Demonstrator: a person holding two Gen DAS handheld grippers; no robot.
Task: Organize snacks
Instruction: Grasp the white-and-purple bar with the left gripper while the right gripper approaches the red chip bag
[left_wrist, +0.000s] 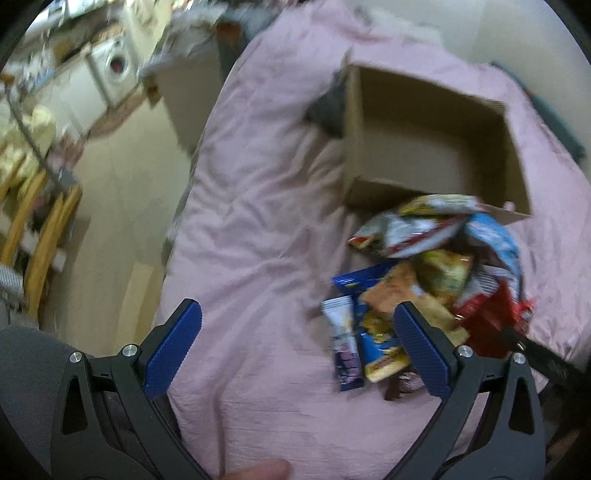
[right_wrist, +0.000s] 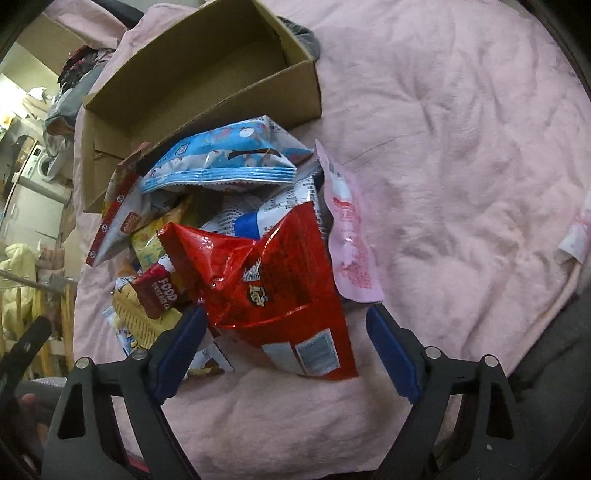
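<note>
Snack packets heaped on a pink blanket (right_wrist: 461, 147) beside an open cardboard box (right_wrist: 207, 74). Right gripper (right_wrist: 284, 339), jaws apart, straddles the red bag (right_wrist: 273, 273), apparently without contact. Left gripper (left_wrist: 295, 339) spread, holding nothing.

Snack pile (right_wrist: 229, 236) and cardboard box (right_wrist: 207, 70) on the bed cover (right_wrist: 461, 147).

The snack pile lies just in front of the cardboard box, and its top packets lean on the near wall of the box. The box stands behind the pile, its inside open to the cameras. In the right wrist view, one flat packet (right_wrist: 351, 229) lies at the right edge of the pile. In the left wrist view, a small bar (left_wrist: 343, 343) lies at the pile's left edge.
</note>
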